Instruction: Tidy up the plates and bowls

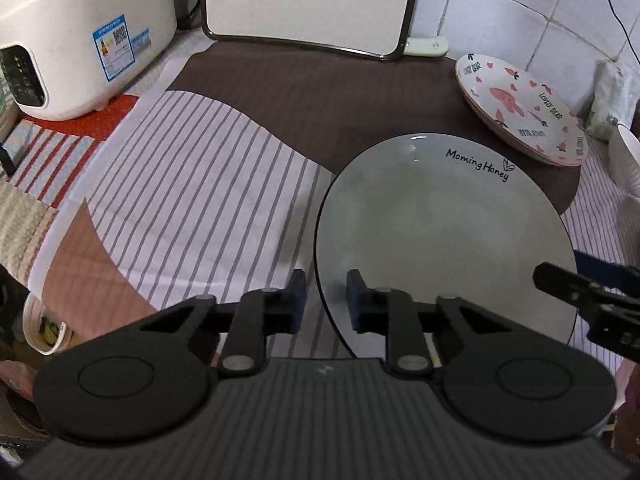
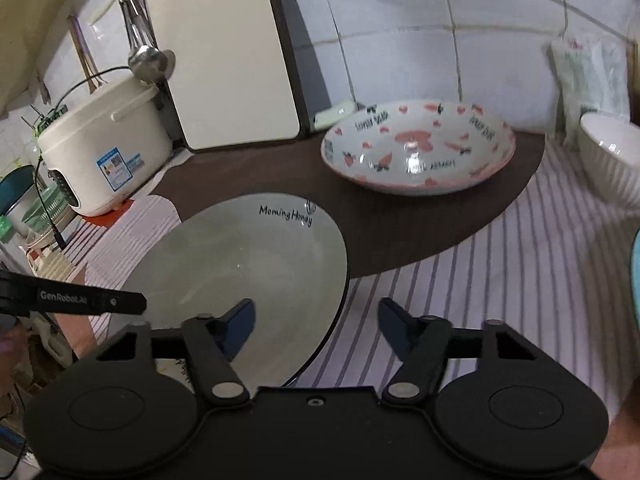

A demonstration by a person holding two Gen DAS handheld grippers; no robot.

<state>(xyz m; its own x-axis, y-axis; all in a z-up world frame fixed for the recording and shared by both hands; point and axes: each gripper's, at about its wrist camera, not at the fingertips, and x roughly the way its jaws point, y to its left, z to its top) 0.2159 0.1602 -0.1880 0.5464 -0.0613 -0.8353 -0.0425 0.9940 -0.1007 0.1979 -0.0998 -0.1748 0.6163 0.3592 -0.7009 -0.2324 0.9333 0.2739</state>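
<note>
A grey-white plate [image 1: 444, 232] marked "Morning Honey" lies on the striped cloth; it also shows in the right wrist view [image 2: 248, 264]. My left gripper [image 1: 326, 298] is open with the plate's left rim between its fingers. My right gripper [image 2: 316, 328] is open and straddles the plate's right rim; it also shows in the left wrist view [image 1: 576, 280]. A pink-patterned "Lovely Bear" plate [image 1: 520, 108] sits behind on the brown mat, and shows in the right wrist view [image 2: 418, 146]. A white ribbed bowl [image 2: 612, 156] stands at the right.
A white rice cooker [image 1: 80, 36] stands at the back left. A white cutting board [image 1: 308, 4] leans on the tiled wall. A bag [image 2: 588, 76] sits behind the bowl. A teal rim [image 2: 635, 276] shows at the right edge.
</note>
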